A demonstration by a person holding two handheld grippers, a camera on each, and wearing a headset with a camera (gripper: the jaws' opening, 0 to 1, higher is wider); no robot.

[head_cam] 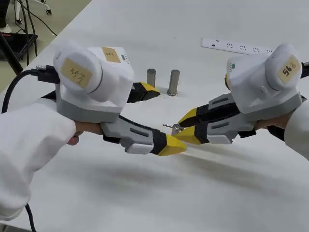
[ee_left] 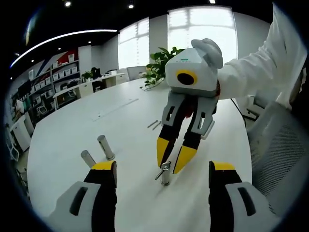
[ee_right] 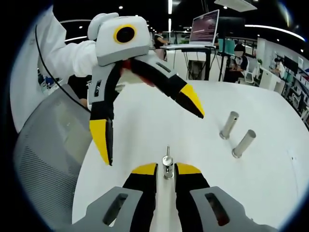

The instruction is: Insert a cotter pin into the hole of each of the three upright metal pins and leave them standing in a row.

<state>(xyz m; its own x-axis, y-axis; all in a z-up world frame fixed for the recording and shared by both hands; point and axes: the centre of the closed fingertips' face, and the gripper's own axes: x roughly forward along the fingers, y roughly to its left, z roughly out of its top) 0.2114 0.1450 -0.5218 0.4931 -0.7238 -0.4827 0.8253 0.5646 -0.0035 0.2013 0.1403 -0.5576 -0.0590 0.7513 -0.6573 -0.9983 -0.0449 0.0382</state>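
Observation:
A short metal pin (ee_left: pixel 165 177) stands on the white table (head_cam: pixel 159 193) with a thin cotter pin (ee_right: pixel 168 151) poking through its top. My right gripper (head_cam: pixel 182 129) is shut around that pin's upper end; its yellow tips (ee_right: pixel 145 169) flank it closely. My left gripper (head_cam: pixel 161 117) is open wide, with one jaw on each side of the pin and touching nothing. In the left gripper view the right gripper (ee_left: pixel 171 162) comes down onto the pin from above. Two more metal pins (head_cam: pixel 151 77) (head_cam: pixel 174 82) stand upright side by side behind.
A white power strip (head_cam: pixel 236 47) lies at the back right. Several loose cotter pins (ee_left: pixel 153 124) rest farther along the table. A black cable (head_cam: pixel 14 87) trails off the left edge, and a grey mesh chair (ee_right: pixel 48 159) stands beside the table.

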